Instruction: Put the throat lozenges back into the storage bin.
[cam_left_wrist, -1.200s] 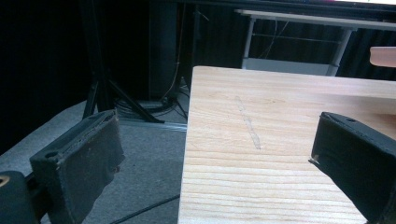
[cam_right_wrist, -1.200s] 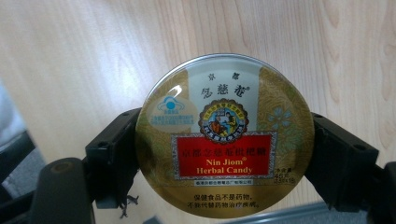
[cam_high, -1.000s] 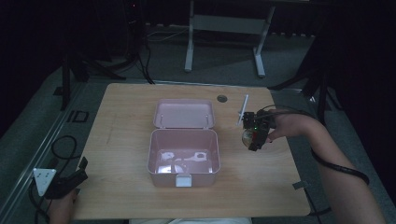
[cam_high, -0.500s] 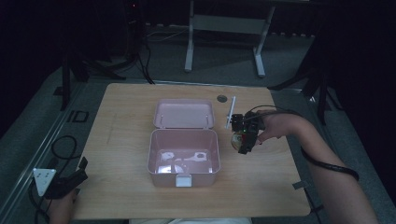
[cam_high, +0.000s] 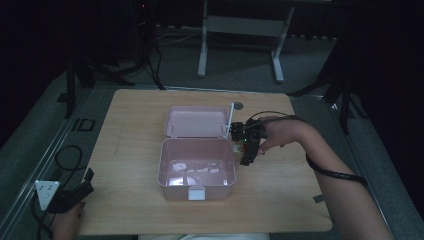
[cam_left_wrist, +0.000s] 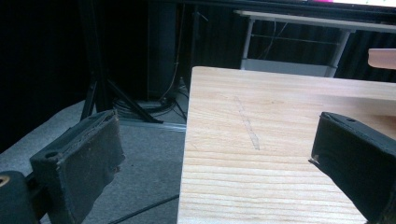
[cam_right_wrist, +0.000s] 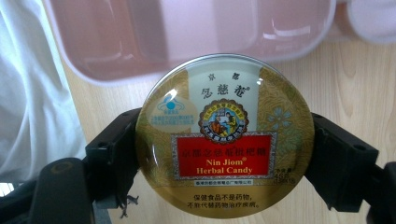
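The pale wooden table carries an open pink plastic lunch box. At its 3 o'clock rim the right gripper has its jaws clamped on a round gold Nin Jiom candy tin — a smooth edge-grip that could slip, dropping it outside. The left gripper idles at 8 o'clock, jaws wide and empty.
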